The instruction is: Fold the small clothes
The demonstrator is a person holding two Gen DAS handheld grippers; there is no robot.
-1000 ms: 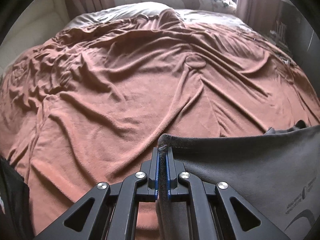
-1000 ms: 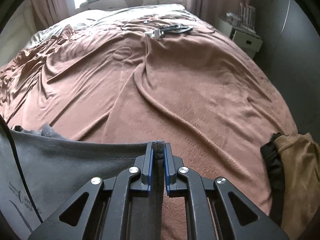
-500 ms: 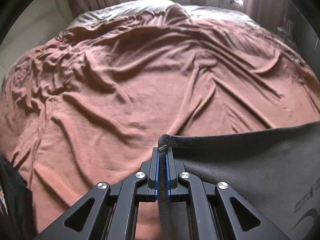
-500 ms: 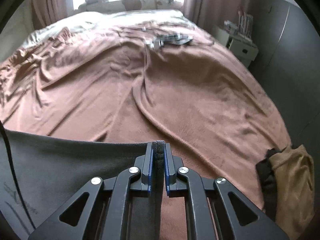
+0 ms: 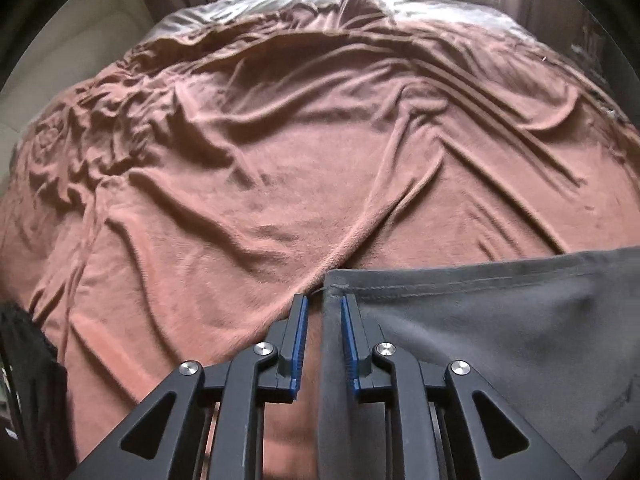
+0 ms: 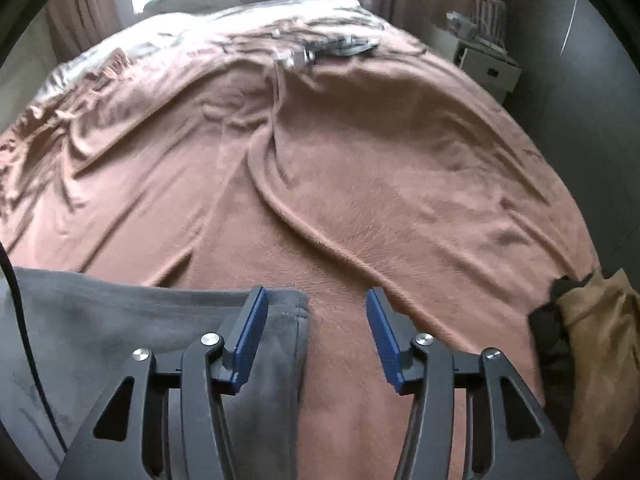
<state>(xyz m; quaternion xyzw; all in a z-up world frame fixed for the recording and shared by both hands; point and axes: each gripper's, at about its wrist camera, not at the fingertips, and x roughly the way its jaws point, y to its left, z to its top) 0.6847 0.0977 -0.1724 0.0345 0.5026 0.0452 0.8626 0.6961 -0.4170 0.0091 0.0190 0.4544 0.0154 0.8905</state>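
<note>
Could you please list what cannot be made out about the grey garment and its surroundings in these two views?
- Grey garment: lower part cut off by the frame edge in the left wrist view; printed logo unreadable.
- Tan and black clothes: cut by the right wrist view's edge.
- Objects far up the brown blanket: blurred, unidentifiable.

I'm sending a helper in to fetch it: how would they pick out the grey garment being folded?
Start at the big bed under the rumpled brown blanket. At its near edge lies the grey garment, spread flat, its stitched hem across the top, with the left gripper and right gripper open at its two top corners. Unlike the bunched tan and black clothes at the right, it is plain dark grey.
</note>
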